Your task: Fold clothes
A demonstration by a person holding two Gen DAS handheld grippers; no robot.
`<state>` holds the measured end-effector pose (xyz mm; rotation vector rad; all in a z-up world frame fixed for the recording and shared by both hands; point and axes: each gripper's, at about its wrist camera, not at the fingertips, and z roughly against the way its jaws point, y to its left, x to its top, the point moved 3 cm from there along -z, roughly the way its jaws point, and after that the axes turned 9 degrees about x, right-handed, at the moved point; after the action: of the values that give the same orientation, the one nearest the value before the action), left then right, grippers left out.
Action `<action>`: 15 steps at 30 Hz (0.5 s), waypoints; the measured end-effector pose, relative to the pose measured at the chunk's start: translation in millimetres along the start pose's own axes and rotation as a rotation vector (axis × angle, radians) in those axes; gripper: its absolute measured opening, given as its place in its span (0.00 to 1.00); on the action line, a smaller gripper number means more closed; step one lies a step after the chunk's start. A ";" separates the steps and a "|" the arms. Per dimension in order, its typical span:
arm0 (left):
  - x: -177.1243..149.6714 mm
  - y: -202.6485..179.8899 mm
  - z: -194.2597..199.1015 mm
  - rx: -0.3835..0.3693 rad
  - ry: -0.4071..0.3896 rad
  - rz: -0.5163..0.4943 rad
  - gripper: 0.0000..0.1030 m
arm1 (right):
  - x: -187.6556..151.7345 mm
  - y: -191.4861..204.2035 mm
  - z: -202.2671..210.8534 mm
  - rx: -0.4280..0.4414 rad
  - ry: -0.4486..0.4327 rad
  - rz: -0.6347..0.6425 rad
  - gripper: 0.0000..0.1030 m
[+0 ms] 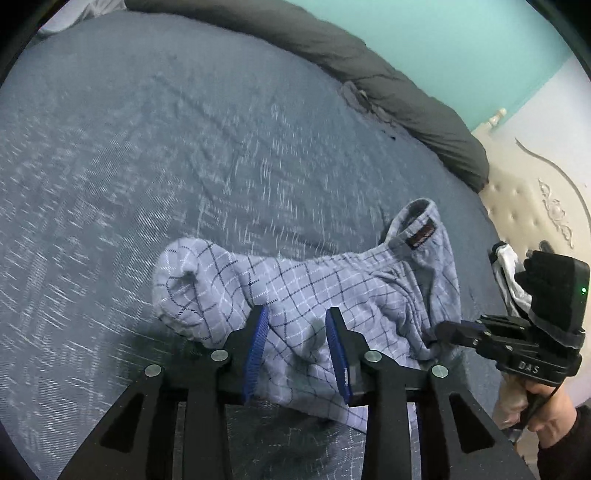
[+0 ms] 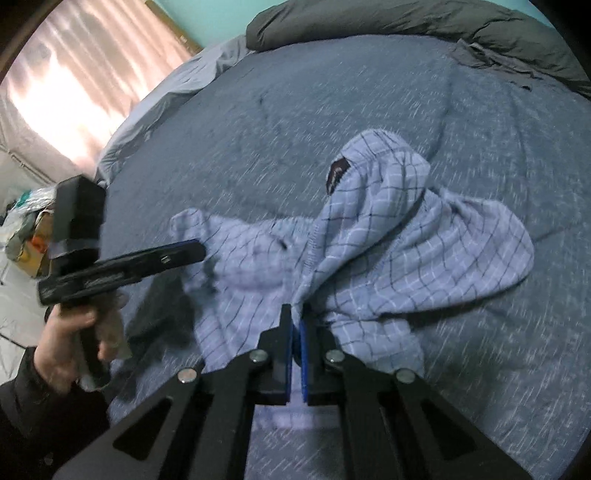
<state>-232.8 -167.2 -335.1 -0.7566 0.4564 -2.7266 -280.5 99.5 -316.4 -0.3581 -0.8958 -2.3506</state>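
No bins or baskets anywhere that I can see, so nothing to report on containers, just one pair of light blue checked shorts crumpled on the blue-grey bedspread.

My left gripper has its blue pads spread apart, and the cloth runs right between them and under them. From the left wrist view I can't tell if the pads actually touch the fabric or just hover over it. One bunched-up leg end sits ahead and to the left of that gripper, and the waistband with its dark label sticks up ahead and to the right.

My right gripper is pressed together, pinching a ridge of the shorts straight at its tips. The fabric fans up and away from the pinch, with the label part raised ahead and one rounded lobe off to the right of it. In the left view the right gripper comes in from the right side, tips buried in the shorts' edge.

Count: one garment, two grippers, one dark grey duvet rolled along the far side of the bed, well ahead of both. Both views are a bit motion-blurred.
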 end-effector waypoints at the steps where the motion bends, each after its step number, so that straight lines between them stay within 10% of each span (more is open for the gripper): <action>1: -2.6 0.0 -0.8 0.001 0.004 -0.001 0.34 | -0.4 -1.2 1.2 -0.001 0.005 -0.002 0.03; 6: -5.1 -3.6 -4.7 0.012 0.015 -0.035 0.05 | 4.3 -6.0 10.8 -0.031 0.007 0.002 0.04; 15: -1.8 1.6 9.3 0.008 -0.018 -0.030 0.02 | 33.8 -33.2 63.6 -0.179 -0.141 -0.042 0.06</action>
<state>-226.1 -170.2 -328.9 -0.7910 0.4333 -2.7452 -325.1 147.7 -271.8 -0.5897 -0.7646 -2.4763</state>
